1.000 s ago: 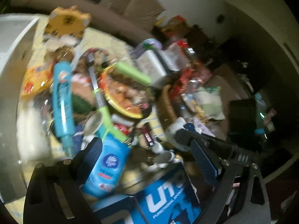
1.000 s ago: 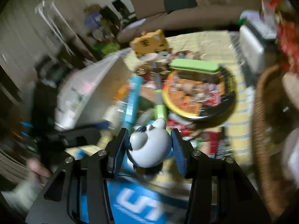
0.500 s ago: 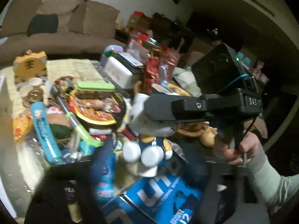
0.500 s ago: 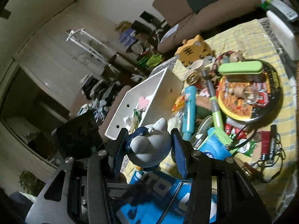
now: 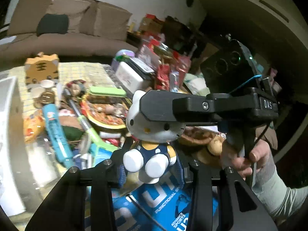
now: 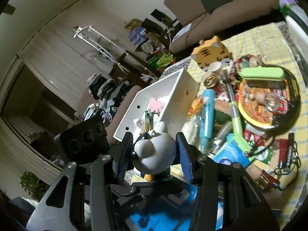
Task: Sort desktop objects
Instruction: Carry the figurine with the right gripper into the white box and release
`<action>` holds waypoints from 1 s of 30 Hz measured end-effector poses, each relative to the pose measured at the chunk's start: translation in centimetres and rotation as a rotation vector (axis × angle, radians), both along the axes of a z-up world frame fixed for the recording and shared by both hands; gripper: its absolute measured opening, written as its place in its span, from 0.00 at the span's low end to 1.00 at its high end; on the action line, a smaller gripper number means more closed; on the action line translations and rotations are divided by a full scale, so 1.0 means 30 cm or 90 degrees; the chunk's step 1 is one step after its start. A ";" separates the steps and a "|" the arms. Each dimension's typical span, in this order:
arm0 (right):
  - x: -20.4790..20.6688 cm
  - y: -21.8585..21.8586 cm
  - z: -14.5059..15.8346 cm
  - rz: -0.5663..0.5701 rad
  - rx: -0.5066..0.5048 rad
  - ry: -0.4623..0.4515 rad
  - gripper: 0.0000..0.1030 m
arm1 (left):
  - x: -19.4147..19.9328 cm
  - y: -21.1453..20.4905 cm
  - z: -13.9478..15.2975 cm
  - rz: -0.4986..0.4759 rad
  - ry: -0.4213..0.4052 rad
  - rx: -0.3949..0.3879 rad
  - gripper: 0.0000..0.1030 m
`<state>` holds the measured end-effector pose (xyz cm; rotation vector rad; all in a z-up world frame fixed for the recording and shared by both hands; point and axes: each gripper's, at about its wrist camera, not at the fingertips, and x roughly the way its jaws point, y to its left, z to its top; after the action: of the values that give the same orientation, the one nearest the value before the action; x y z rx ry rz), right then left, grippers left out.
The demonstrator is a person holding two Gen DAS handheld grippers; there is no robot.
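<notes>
A white cat figurine in a navy dress is held by its head in my right gripper, which is shut on it; it shows from behind in the right wrist view. My left gripper is open, its blue-padded fingers on either side of the figurine's body, and I cannot tell if they touch. A white storage box with small items inside stands to the left of the cluttered table.
On the yellow cloth lie a tiger box, a round noodle bowl, a green case, a teal tube, a green pen and cables. A blue box lies below the grippers. A wicker basket sits right.
The right gripper lifted the figurine off the table and swung it left toward the white box. The left gripper rose and moved in around the figurine's body.
</notes>
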<state>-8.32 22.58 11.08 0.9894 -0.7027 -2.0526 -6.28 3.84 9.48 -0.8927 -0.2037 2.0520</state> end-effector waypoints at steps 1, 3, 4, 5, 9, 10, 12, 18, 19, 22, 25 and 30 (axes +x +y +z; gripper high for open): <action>-0.009 -0.022 0.011 0.003 0.003 -0.003 0.44 | -0.006 -0.021 0.008 0.015 -0.001 -0.005 0.39; -0.042 -0.086 0.035 0.010 0.010 -0.014 0.44 | -0.021 -0.080 0.034 0.049 0.000 -0.016 0.39; -0.060 -0.117 0.050 0.010 0.017 -0.016 0.45 | -0.030 -0.109 0.045 0.060 0.000 -0.018 0.39; -0.084 -0.155 0.068 0.012 0.028 -0.018 0.47 | -0.039 -0.144 0.058 0.071 0.000 -0.020 0.39; -0.194 -0.336 0.133 0.049 0.062 -0.026 0.47 | -0.081 -0.306 0.104 0.123 0.006 -0.058 0.39; -0.222 -0.381 0.146 0.059 0.068 -0.027 0.47 | -0.094 -0.345 0.110 0.135 0.002 -0.059 0.39; -0.288 -0.493 0.167 0.077 0.089 -0.031 0.48 | -0.119 -0.440 0.119 0.161 0.000 -0.062 0.39; -0.445 -0.776 0.120 0.134 0.088 -0.074 0.48 | -0.194 -0.730 0.096 0.239 -0.018 -0.069 0.39; -0.470 -0.827 0.102 0.148 0.086 -0.083 0.48 | -0.205 -0.770 0.082 0.249 -0.025 -0.071 0.39; -0.538 -0.970 0.034 0.174 0.089 -0.110 0.48 | -0.247 -0.892 0.030 0.279 -0.047 -0.078 0.39; -0.600 -1.100 -0.059 0.197 0.081 -0.143 0.48 | -0.285 -0.994 -0.030 0.305 -0.074 -0.078 0.39; -0.670 -1.238 -0.189 0.208 0.087 -0.180 0.48 | -0.346 -1.069 -0.117 0.330 -0.115 -0.090 0.39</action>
<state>-28.43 -14.57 5.40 1.3935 -0.5046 -1.7116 -16.67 -28.23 5.97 -1.2100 -0.4279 2.4830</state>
